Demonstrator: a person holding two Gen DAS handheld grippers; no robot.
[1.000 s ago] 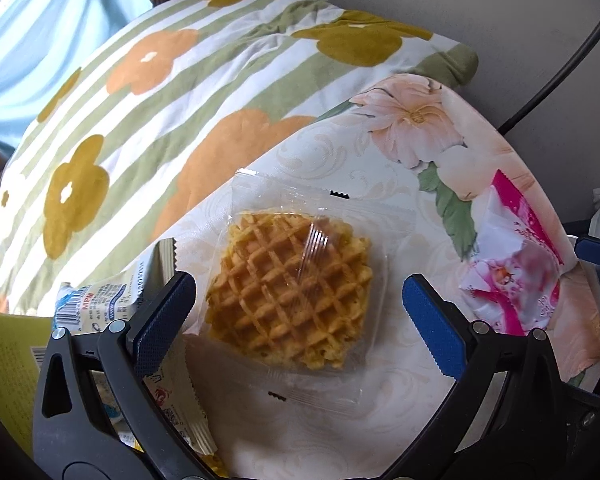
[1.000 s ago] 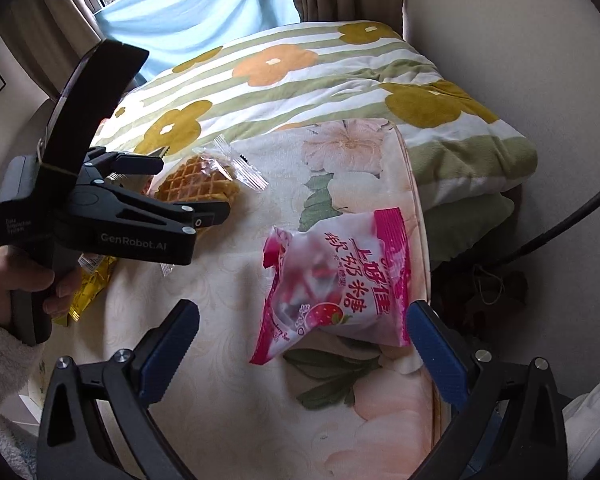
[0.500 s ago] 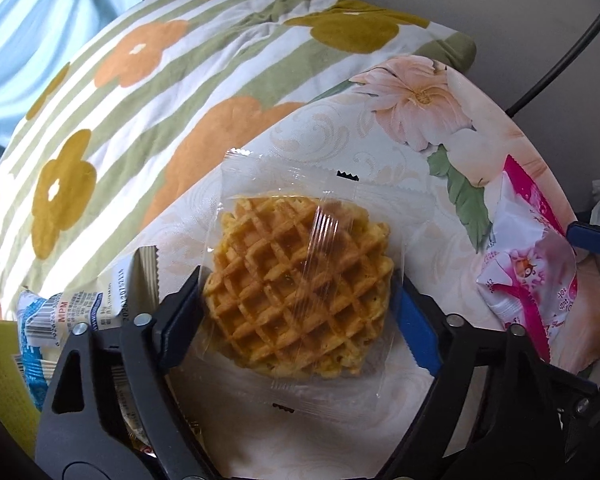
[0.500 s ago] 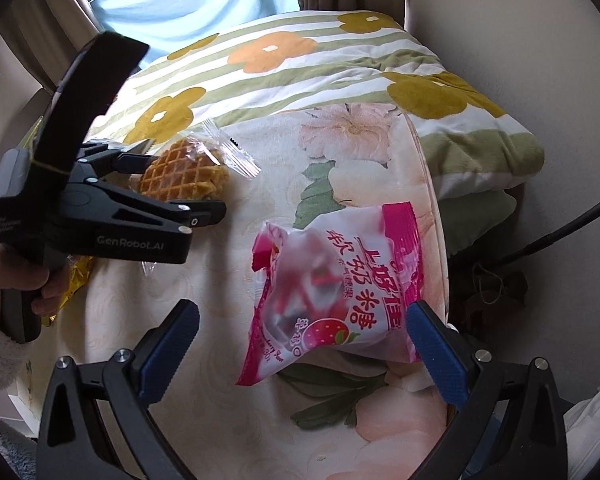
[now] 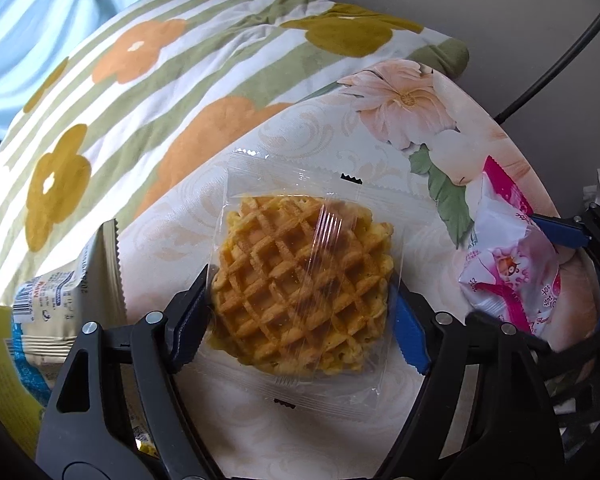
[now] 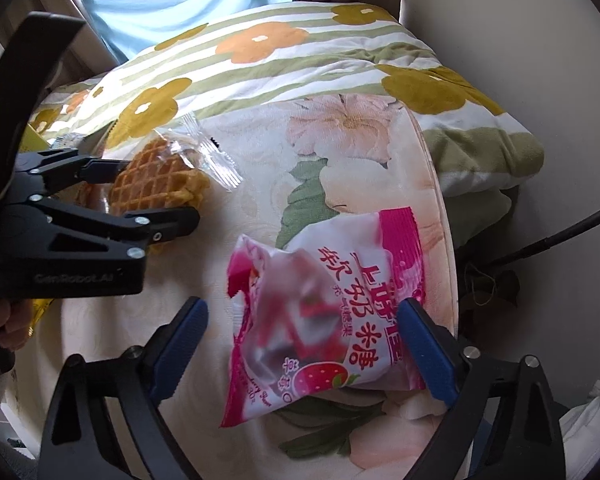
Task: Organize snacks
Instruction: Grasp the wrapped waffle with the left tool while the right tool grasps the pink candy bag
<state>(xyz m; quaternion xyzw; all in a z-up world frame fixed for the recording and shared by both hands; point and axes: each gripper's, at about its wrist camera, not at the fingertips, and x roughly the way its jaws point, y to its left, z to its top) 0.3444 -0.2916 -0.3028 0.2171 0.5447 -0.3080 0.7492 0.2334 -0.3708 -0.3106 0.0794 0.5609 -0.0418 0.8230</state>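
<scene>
Left wrist view: the left gripper (image 5: 300,316) fingers pinch the clear-wrapped golden waffle (image 5: 304,292). The right gripper (image 6: 304,340) spreads wide around the pink strawberry candy bag (image 6: 324,324), ungrasped. Judging by this, sorting has barely begun.

The left black two-finger gripper with blue pads (image 5: 302,314) sat low and roughly level, its jaws drawn in against both sides of the clear-wrapped golden waffle (image 5: 304,296), one blue pad touching each edge. From the right wrist view the same tool (image 6: 156,190) reached in from the left, gripped at its handle by a bare hand (image 6: 4,322) with a pale fuzzy cuff. The right black gripper with blue pads (image 6: 306,340) stood with its jaws spread wide around the pink-and-white candy bag (image 6: 328,328), the right pad touching the wrapper, the left pad apart from it.
</scene>
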